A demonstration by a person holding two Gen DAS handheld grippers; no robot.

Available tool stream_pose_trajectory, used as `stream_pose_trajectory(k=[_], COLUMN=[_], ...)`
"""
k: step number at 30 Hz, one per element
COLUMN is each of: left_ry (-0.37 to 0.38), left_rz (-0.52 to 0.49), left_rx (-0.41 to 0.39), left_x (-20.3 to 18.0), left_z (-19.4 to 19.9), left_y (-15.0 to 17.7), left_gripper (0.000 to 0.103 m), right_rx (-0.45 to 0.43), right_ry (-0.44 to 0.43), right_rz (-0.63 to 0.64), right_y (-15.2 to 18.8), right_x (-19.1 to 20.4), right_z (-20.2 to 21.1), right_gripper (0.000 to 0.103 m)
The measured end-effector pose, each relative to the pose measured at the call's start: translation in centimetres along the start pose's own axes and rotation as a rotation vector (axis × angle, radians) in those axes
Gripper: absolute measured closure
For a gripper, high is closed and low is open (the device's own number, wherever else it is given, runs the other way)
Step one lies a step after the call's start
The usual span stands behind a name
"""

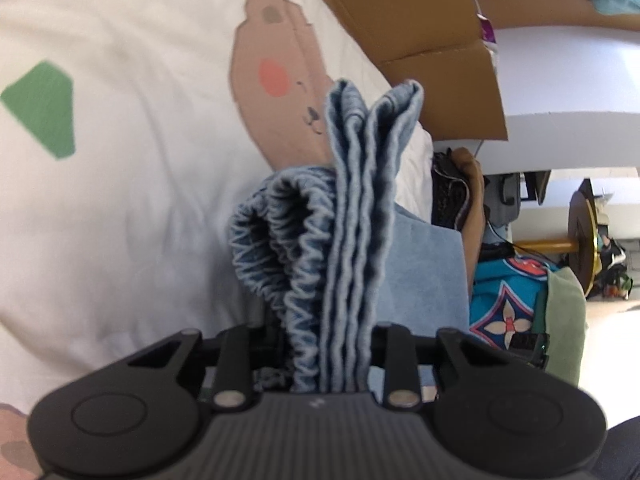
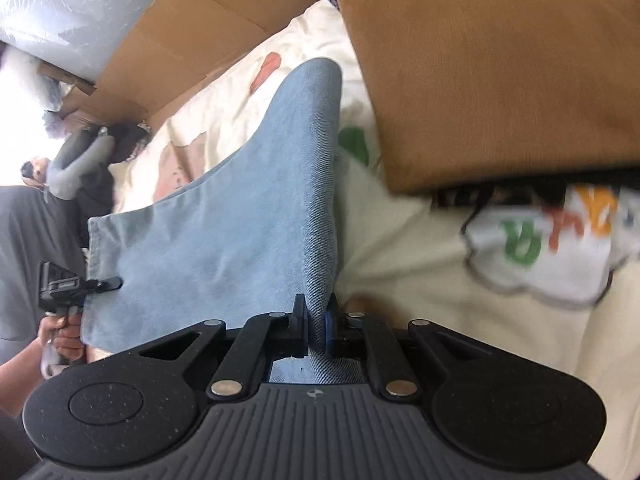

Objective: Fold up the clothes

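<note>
A light blue denim garment (image 1: pixel 360 208) with a gathered elastic waistband (image 1: pixel 276 240) hangs bunched in several layers over a cream printed bedsheet (image 1: pixel 120 200). My left gripper (image 1: pixel 332 348) is shut on these layers, and the cloth hides its fingertips. In the right wrist view the same denim (image 2: pixel 224 232) spreads out as a flat panel. My right gripper (image 2: pixel 318 322) is shut on its folded edge. The left gripper (image 2: pixel 80 286) also shows there at the panel's far hem, held by a hand (image 2: pixel 64 332).
Cardboard boxes (image 1: pixel 420 20) line the far side of the bed. A brown flat piece (image 2: pixel 500 72) lies over dark cloth at the upper right. The sheet (image 2: pixel 440 280) carries bear, green and lettered prints. A colourful patterned cloth (image 1: pixel 504 304) and a green one lie beyond the bed's edge.
</note>
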State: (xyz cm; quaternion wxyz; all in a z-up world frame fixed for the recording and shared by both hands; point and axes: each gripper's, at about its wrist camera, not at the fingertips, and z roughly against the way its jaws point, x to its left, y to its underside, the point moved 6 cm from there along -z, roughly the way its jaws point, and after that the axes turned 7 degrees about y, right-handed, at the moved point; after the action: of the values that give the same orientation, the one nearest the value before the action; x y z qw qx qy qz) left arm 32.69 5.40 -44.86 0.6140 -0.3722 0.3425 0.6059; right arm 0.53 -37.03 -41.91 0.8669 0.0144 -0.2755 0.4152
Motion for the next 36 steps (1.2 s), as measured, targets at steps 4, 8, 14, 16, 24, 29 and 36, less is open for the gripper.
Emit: stream_pose_trajectory(k=[4,8,14,16,24,29,36], left_ry=[-0.011,-0.036,-0.148,-0.21,-0.347,-0.392,-0.36], left_rz=[-0.025,-0.042,0.0,0.013,-0.047,-0.113,-0.159], left_rx=[0.027,0.056,0.079,0.087,0.044,-0.005,-0.015], left_x=[-1.2,-1.4,1.9,3.0,1.4,-1.2,-5.3], left_z=[1.0,1.7,0.7,0.5,4.7,7.1,5.3], left_y=[-0.6,-0.8,-0.8,-0.9,-2.5,-3.1,-2.7], left_gripper=[0.073,0.073,0.067,0.06,0.05,0.05,0.051], right_rx=[0.006,0.019,0.033,0.044,0.074,0.062,0.074], right_ry=[-0.04,-0.066,-0.046,-0.037,-0.017,-0.085,-0.22], right_rz=[-0.024,-0.038,-0.131,-0.154,-0.068,-0.072,-0.148], right_y=[1.6,3.1,5.3,5.8,7.3,8.3,8.8], right_x=[0.6,1.0,-2.1,-2.9,-3.3,-3.0,-2.9], right_z=[1.7,2.5,0.4,-0.8,-3.4,-4.5,-2.3], right_gripper=[0.098,0.098,0.099,0.098,0.05,0.057,0.093])
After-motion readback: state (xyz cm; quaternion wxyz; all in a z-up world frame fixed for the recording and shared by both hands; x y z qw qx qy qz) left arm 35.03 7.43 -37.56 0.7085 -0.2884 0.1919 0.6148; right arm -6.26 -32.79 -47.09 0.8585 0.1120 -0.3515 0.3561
